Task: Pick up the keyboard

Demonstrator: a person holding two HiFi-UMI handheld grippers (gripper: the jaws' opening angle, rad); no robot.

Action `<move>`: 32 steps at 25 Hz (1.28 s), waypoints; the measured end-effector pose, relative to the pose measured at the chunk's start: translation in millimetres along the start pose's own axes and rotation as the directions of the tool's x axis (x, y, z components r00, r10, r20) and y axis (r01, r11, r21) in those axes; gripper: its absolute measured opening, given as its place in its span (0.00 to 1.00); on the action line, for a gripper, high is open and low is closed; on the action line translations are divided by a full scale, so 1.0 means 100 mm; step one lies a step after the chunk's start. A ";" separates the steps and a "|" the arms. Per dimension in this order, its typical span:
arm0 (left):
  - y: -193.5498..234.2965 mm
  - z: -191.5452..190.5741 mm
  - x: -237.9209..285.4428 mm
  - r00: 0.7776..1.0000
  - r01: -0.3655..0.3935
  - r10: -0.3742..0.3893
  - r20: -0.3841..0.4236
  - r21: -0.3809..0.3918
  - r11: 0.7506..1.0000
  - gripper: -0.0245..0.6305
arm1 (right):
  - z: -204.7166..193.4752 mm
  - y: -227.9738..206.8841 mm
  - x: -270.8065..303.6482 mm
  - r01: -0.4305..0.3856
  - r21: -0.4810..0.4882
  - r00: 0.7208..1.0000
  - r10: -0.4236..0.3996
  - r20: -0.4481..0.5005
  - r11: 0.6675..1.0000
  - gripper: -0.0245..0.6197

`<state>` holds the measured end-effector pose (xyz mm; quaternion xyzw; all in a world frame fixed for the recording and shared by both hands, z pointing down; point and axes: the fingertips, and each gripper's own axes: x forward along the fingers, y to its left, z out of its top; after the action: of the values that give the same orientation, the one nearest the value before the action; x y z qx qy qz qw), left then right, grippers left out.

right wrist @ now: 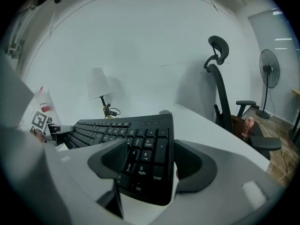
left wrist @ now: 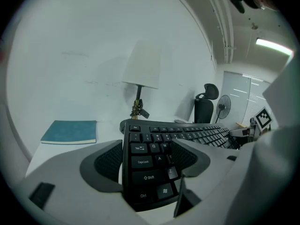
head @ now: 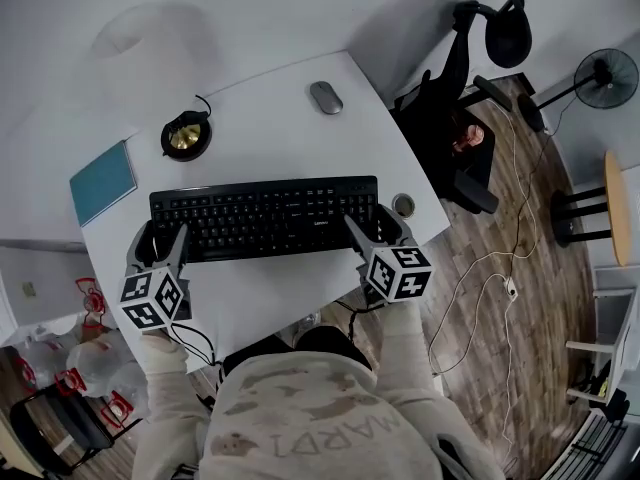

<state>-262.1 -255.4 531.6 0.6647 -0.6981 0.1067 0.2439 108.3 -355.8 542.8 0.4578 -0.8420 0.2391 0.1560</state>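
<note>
A black keyboard [head: 265,216] lies lengthwise across the white desk [head: 262,303]. My left gripper [head: 165,240] is at its left end. In the left gripper view the jaws [left wrist: 147,161] are shut on the keyboard [left wrist: 145,149], one pad at the edge beside Caps Lock and the other over the A and Z keys. My right gripper [head: 370,223] holds the right end. There the number pad of the keyboard [right wrist: 146,150] sits clamped between the two pads of the right gripper [right wrist: 150,162]. Whether the keyboard is off the desk is unclear.
Behind the keyboard are a grey mouse [head: 325,97], a lamp with a round black base [head: 186,135] and a teal notebook [head: 102,182]. A small round object [head: 403,205] sits by the right desk edge. A black office chair [head: 455,118], a fan [head: 603,76] and floor cables [head: 495,278] are to the right.
</note>
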 end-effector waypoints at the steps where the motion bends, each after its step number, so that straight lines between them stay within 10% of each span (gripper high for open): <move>1: -0.02 0.05 -0.04 1.000 -0.002 0.002 0.019 0.001 1.000 0.54 | 0.07 0.01 -0.03 -0.004 -0.012 1.000 0.005 0.014 1.000 0.54; 32: -0.58 1.07 -1.19 0.929 -0.109 0.095 0.357 0.020 0.994 0.54 | 1.41 0.30 -0.91 -0.096 -0.220 0.932 0.166 0.323 0.971 0.54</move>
<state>-227.0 -207.0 372.1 0.6405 -0.7620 0.0114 0.0945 125.3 -355.4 373.4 0.4166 -0.9048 0.0803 0.0375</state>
